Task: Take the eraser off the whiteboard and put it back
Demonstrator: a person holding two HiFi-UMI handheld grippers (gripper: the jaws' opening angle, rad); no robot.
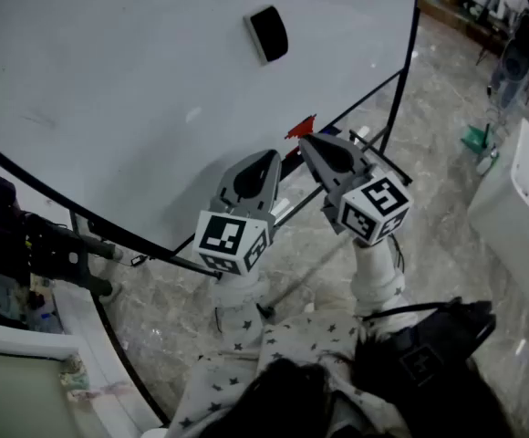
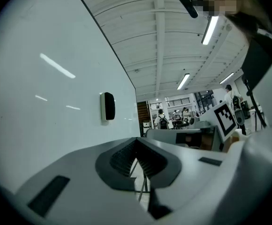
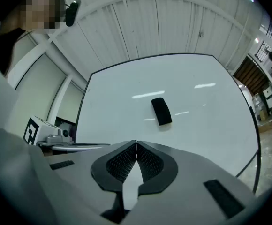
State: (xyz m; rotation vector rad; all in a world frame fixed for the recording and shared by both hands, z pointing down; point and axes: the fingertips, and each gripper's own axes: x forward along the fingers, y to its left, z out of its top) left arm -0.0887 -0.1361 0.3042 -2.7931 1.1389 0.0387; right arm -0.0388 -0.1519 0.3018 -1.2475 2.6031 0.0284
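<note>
A black eraser sticks to the whiteboard, high and right of its middle. The left gripper view shows the eraser edge-on against the board; in the right gripper view the eraser sits ahead and above the jaws. My left gripper and right gripper hang side by side below the board's lower edge, well short of the eraser. Both are shut with their tips together and nothing between them, as the left gripper and right gripper show in their own views.
The board's black frame and stand legs run down on the right. A red piece lies on the ledge by the right gripper. A white cabinet stands at the right, a desk with clutter at the left. People stand far off.
</note>
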